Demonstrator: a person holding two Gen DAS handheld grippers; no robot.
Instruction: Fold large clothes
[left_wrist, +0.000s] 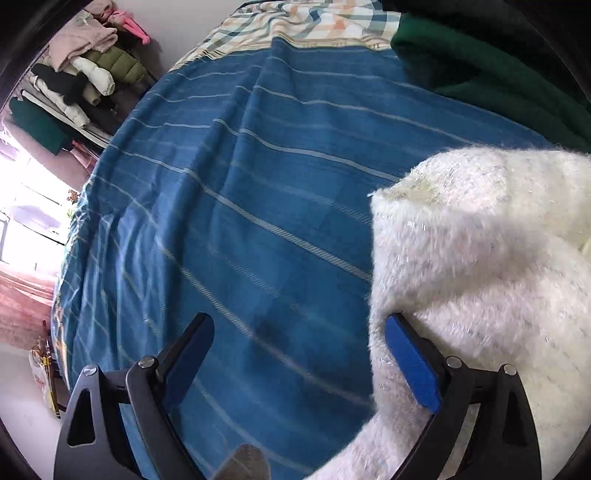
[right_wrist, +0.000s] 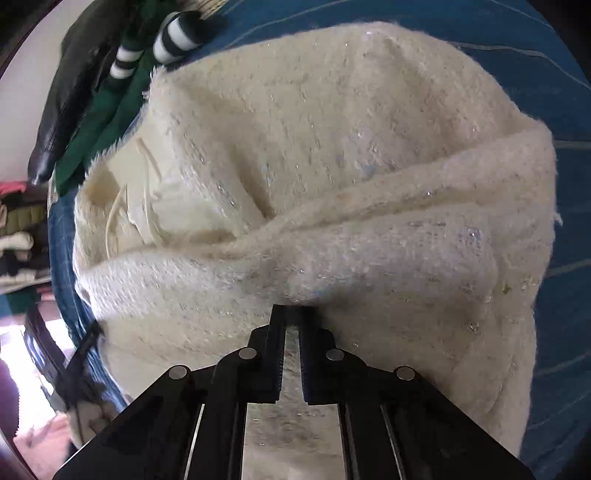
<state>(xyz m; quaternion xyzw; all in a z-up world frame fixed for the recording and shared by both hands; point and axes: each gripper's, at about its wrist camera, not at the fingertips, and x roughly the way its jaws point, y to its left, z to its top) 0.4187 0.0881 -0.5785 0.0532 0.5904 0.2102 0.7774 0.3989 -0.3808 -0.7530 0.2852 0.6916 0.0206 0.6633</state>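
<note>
A fluffy cream-white sweater (right_wrist: 314, 177) with sparkly threads lies bunched on a blue striped bedspread (left_wrist: 240, 192). My right gripper (right_wrist: 291, 314) is shut on a fold of the sweater at its near edge. In the left wrist view the sweater (left_wrist: 480, 258) fills the right side. My left gripper (left_wrist: 299, 354) is open over the bedspread, and its right finger (left_wrist: 413, 365) touches the sweater's left edge. Nothing is between its jaws.
A dark green garment (left_wrist: 498, 74) lies at the far right of the bed, next to a black jacket (right_wrist: 70, 92) and striped sleeves (right_wrist: 177, 33). A plaid sheet (left_wrist: 295, 26) covers the far end. A pile of clothes (left_wrist: 85, 70) is stacked beyond the bed's left edge.
</note>
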